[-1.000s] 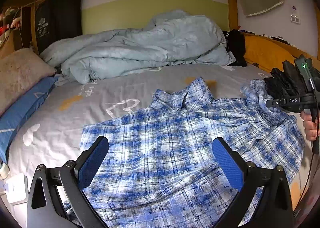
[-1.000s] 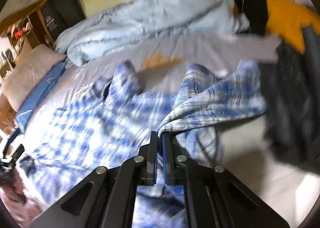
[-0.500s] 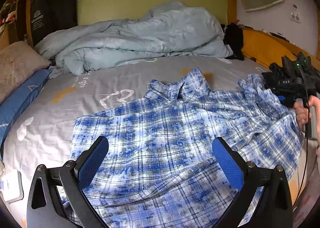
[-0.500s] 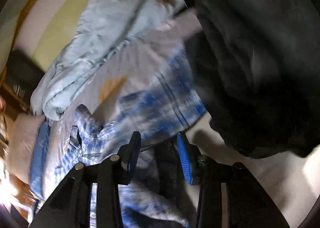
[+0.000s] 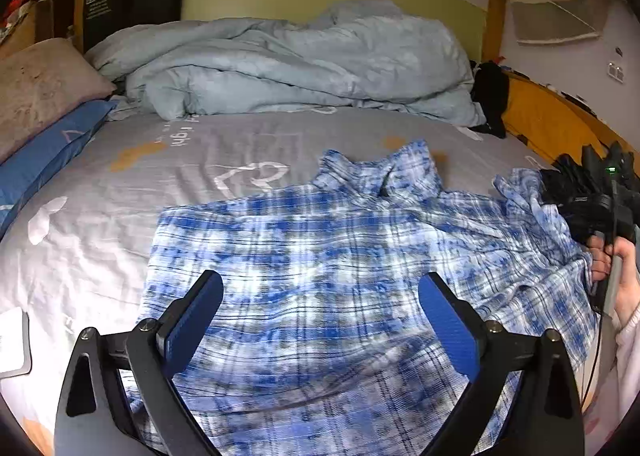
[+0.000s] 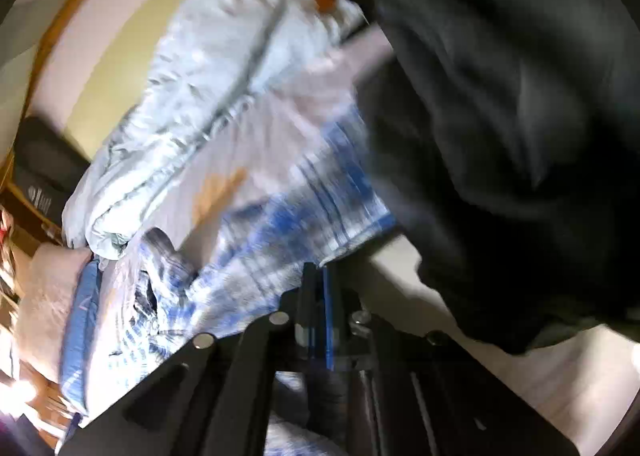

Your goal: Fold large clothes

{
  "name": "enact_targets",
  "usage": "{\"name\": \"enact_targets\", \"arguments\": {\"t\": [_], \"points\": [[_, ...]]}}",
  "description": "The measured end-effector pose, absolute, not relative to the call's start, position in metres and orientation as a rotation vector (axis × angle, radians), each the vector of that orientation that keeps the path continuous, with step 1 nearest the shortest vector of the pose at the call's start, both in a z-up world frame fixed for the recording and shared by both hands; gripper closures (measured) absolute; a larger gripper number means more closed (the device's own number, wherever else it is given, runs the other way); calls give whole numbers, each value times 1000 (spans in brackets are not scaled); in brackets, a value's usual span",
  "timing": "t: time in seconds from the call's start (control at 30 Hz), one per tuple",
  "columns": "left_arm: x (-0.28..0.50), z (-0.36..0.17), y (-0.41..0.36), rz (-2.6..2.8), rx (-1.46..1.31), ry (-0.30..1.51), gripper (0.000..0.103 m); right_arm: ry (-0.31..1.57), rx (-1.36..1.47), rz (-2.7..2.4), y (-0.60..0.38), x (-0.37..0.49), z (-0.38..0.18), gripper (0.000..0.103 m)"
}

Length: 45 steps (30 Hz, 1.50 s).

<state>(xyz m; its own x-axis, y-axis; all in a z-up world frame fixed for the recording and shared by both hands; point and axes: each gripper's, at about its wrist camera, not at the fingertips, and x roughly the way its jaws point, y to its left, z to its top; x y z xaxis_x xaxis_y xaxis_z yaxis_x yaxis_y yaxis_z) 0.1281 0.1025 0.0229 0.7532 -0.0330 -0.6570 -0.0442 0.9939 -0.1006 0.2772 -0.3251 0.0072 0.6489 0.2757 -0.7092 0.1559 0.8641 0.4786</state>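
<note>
Left fingers (image 5: 320, 310) spread wide above the plaid shirt (image 5: 340, 256), right fingers (image 6: 316, 276) pressed together pinching its sleeve edge

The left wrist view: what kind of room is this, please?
Most likely a bedroom: a bed with a grey printed sheet, a rumpled pale blue duvet by the headboard, and pillows at the side.

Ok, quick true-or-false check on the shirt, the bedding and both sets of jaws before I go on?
1. The blue-and-white plaid shirt lies spread on the grey bedsheet. True.
2. The left gripper has its jaws shut. False: they stand wide open above the shirt.
3. The right gripper has its jaws closed. True.
4. The pale blue duvet covers the shirt. False: it is bunched beyond it, by the headboard.
</note>
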Motion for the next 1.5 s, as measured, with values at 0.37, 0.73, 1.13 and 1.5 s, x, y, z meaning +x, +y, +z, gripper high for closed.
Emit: {"name": "enact_targets", "arguments": {"t": [0.37, 0.73, 1.13, 1.5], "points": [[119, 36, 100, 3, -90, 669, 6, 750, 390, 414, -271, 239, 72, 101], [116, 38, 103, 35, -74, 640, 6, 968, 165, 513, -194, 212, 29, 95], [118, 31, 98, -76, -145, 668, 5, 844, 314, 275, -270, 237, 57, 58], [122, 22, 101, -3, -79, 663, 5, 1034, 533, 69, -334, 279, -2, 50]]}}
